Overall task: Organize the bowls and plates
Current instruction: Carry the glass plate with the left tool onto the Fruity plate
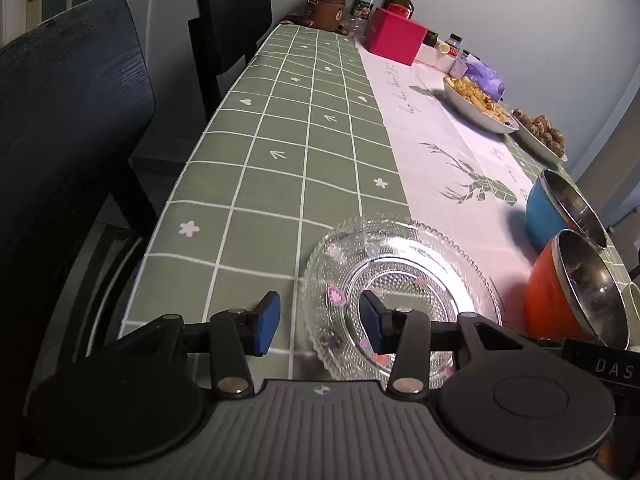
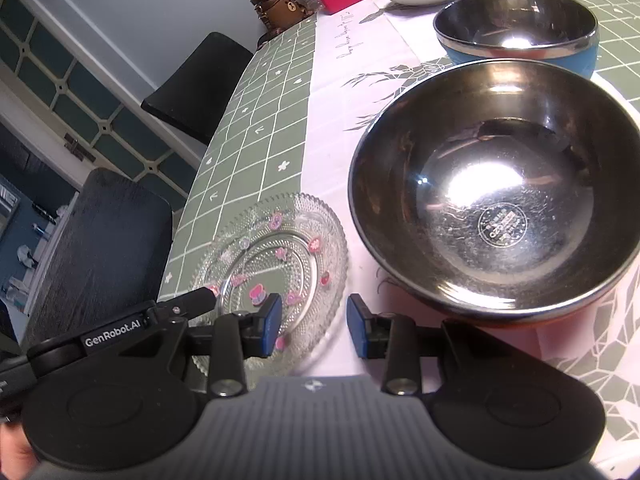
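A clear glass plate [image 1: 400, 280] with small pink flower marks lies flat near the table's front edge. My left gripper [image 1: 320, 322] is open, and the plate's left rim sits between its blue pads without touching either. My right gripper [image 2: 314, 324] is open too and straddles the right rim of the same glass plate [image 2: 280, 248], pads apart from the glass. To the plate's right stand an orange bowl [image 1: 560, 304] with a steel inside [image 2: 500, 200] and, behind it, a blue steel-lined bowl [image 1: 548, 208] [image 2: 516, 32]. Both bowls are upright and hold nothing.
A white dish of fried food [image 1: 476, 100] and a plate of brown balls [image 1: 540, 132] sit further back on the right. A red box [image 1: 394, 36], bottles and a brown bear flask [image 1: 326, 4] line the far end. Two dark chairs [image 1: 60, 120] stand along the table's left edge.
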{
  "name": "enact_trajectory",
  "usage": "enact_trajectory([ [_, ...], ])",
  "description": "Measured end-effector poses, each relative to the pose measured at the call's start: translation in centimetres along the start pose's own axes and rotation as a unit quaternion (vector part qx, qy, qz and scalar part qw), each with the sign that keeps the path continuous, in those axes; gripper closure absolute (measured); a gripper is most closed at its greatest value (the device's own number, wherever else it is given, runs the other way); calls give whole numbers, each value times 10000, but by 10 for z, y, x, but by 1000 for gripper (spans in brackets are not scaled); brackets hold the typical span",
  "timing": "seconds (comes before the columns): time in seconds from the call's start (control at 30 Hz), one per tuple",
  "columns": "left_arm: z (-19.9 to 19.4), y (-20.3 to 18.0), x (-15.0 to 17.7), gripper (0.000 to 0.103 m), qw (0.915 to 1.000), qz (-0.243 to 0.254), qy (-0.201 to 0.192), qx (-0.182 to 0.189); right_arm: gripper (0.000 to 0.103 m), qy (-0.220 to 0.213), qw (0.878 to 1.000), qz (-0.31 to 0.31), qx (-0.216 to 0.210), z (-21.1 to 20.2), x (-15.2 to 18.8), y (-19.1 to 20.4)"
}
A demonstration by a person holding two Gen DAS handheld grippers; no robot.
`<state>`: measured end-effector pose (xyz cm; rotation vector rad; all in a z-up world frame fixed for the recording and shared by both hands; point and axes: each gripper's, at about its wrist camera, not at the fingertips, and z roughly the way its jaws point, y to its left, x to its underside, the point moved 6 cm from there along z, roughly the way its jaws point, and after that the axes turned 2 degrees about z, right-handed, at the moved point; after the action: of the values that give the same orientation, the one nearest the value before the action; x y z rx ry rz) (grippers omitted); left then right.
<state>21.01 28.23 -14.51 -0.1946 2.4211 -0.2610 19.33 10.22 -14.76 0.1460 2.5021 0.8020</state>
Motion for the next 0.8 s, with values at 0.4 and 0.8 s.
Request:
enact_trajectory([
  [0.4, 1, -2, 0, 82, 9997, -98, -126, -193, 96, -22, 9993, 324, -166, 3, -4, -14],
  [0.8, -33, -15, 18, 86, 9989, -205, -316, -276, 96, 147, 9987, 427, -245, -12, 0, -22],
])
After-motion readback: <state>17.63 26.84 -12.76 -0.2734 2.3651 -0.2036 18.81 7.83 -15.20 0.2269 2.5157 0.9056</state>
